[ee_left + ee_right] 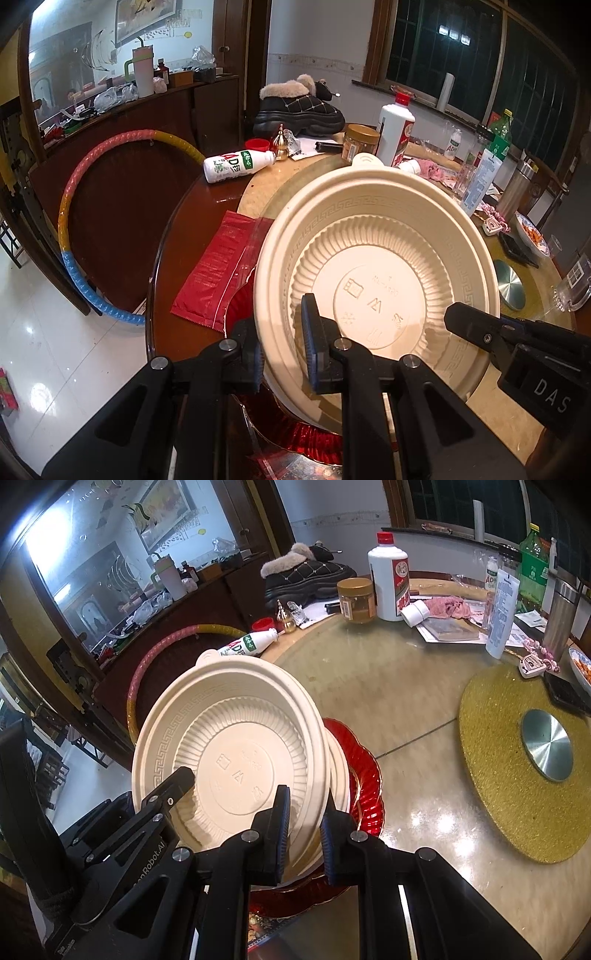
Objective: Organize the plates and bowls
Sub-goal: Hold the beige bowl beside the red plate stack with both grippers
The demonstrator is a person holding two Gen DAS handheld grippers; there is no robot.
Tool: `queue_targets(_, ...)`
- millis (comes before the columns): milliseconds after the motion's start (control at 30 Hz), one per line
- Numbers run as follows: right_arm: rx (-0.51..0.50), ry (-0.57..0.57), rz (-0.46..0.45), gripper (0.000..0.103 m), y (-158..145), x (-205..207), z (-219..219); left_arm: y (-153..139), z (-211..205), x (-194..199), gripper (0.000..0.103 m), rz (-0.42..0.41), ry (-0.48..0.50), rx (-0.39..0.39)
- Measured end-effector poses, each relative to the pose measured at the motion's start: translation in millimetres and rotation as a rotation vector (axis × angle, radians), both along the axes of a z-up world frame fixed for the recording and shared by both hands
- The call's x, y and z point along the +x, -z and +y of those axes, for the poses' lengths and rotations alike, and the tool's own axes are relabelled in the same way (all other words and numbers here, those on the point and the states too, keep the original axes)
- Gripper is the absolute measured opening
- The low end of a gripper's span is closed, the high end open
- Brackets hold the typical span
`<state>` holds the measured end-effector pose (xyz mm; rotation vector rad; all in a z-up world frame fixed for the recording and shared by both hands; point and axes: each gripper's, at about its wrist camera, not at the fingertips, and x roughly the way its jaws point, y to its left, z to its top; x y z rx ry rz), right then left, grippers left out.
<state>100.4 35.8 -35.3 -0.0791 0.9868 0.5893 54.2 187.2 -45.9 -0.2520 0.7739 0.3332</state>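
A cream plastic bowl [373, 266] [236, 753] hangs tilted, its inside facing me, over a red glass plate [369, 786] [314, 439] near the table's front edge. More cream bowls [341, 775] appear stacked under it on the red plate. My left gripper [282, 354] is shut on the bowl's near left rim. On the opposite rim my right gripper [303, 838] is shut too. Each gripper shows in the other's view: the right gripper [465, 325] at the bowl's right edge, the left gripper [173, 786] at its left edge.
A red packet [214, 273] lies left of the plate. Further back stand a fallen milk bottle [236, 164], a brown jar [360, 142] and a white liquor bottle [395, 129]. A gold mat with a metal disc [524, 760] lies right. A coloured hoop [74, 236] leans beside the table.
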Motion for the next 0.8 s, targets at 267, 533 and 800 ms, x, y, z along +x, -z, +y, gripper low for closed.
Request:
queue_targets(267,0.0,0.002,0.009,0.015,2.0,1.2,0.4,0.5,0.4,0.8,0.015,0.003,-0.001,0.0)
queue_targets(533,0.003,0.001,0.016,0.015,4.0,3.1,0.3,2.4,-1.0,2.1,0.016,0.011,-0.001,0.005)
queue_targets(800,0.003,-0.002,0.01,0.015,1.9,2.1,-0.8,-0.6,-2.7,-0.1,0.016,0.005,0.001,0.013)
